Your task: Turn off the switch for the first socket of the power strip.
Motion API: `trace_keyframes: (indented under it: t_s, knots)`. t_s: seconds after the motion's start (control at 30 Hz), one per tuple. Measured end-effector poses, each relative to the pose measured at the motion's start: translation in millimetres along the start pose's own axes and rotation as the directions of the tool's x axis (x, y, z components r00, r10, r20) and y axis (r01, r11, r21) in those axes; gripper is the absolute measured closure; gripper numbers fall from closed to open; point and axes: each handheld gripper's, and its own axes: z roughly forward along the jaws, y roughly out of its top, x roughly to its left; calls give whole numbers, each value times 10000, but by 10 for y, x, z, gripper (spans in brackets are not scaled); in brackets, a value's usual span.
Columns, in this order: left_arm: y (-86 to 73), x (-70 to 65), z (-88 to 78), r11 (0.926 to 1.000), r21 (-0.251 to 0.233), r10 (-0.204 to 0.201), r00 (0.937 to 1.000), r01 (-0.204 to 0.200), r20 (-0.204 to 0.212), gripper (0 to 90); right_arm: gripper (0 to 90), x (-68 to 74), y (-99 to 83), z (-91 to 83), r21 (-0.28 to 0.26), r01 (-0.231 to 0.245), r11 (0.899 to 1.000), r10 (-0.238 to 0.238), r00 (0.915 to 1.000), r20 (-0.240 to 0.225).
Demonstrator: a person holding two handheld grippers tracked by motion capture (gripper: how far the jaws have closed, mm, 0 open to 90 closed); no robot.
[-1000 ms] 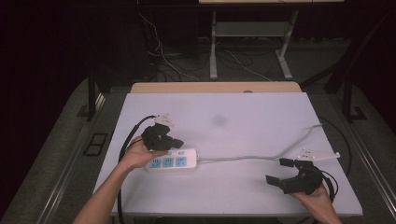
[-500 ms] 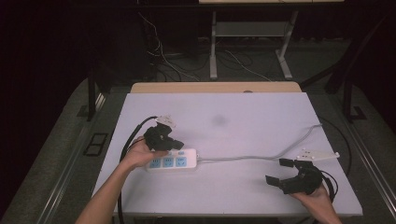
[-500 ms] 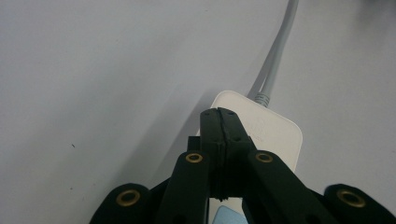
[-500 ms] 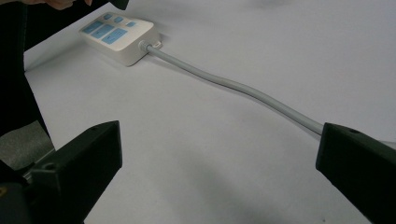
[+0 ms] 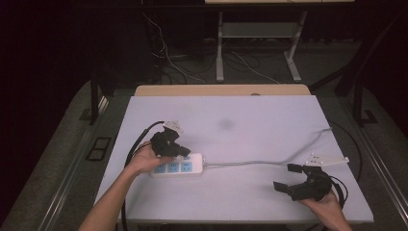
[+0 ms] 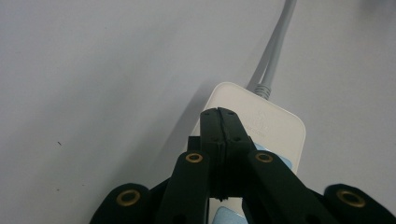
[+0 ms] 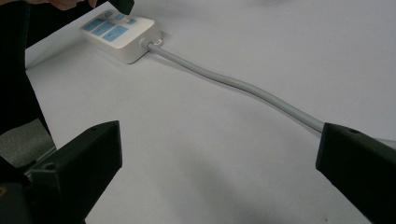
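Power strip: a white power strip (image 5: pixel 177 167) with blue socket faces lies flat on the white table (image 5: pixel 250 120), toward its left front part, long side across the table.
Writing: faint grey lettering sits on the strip's cord end in the left gripper view (image 6: pixel 261 122), too blurred to read; it may be a brand mark.
Cord: a grey cord (image 5: pixel 269 161) leaves the strip's right end, runs across the table and curves off over the right edge.
Left gripper: the left gripper (image 5: pixel 179 151) hangs over the strip's back edge, jaws pressed together with nothing between them; whether the tips touch the strip I cannot tell.
Right gripper: the right gripper (image 5: pixel 287 177) rests near the front right corner, jaws spread wide and empty, well apart from the strip, the cord passing just behind it.
Surroundings: dark floor, loose cables (image 5: pixel 192 67) and a metal frame's legs (image 5: pixel 220 53) behind the table; a wooden strip (image 5: pixel 221 90) along the far edge.
In the way: nothing lies between the right gripper and the strip besides bare table.
View differences: the right gripper view shows the strain relief where the cord enters the strip (image 7: pixel 122 35); the high view shows both forearms.
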Motion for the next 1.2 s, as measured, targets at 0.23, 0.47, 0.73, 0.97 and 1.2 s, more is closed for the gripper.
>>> trace_keyframes:
  t_s: [0.23,0.47,0.73,0.97,1.2]
  knots:
    - [0,0,46,9997,217,60,10000,-61,59,891,1,-4,-2,0,9,19,10000,-19,10000,-1]
    - [-9,12,71,9995,278,166,9999,-167,41,894,2,-6,-4,-9,2,-25,10000,25,10000,8]
    - [-7,0,71,9990,351,264,9996,-262,-37,897,2,-8,-5,-10,-54,-89,9999,89,10000,-45]
    - [-12,8,72,9994,328,71,10000,-71,15,899,2,-4,-5,-9,-38,-73,10000,73,10000,-63]
    - [-34,44,79,9994,256,-240,9995,234,203,900,2,-9,-4,-17,-63,-58,10000,58,9999,-91]
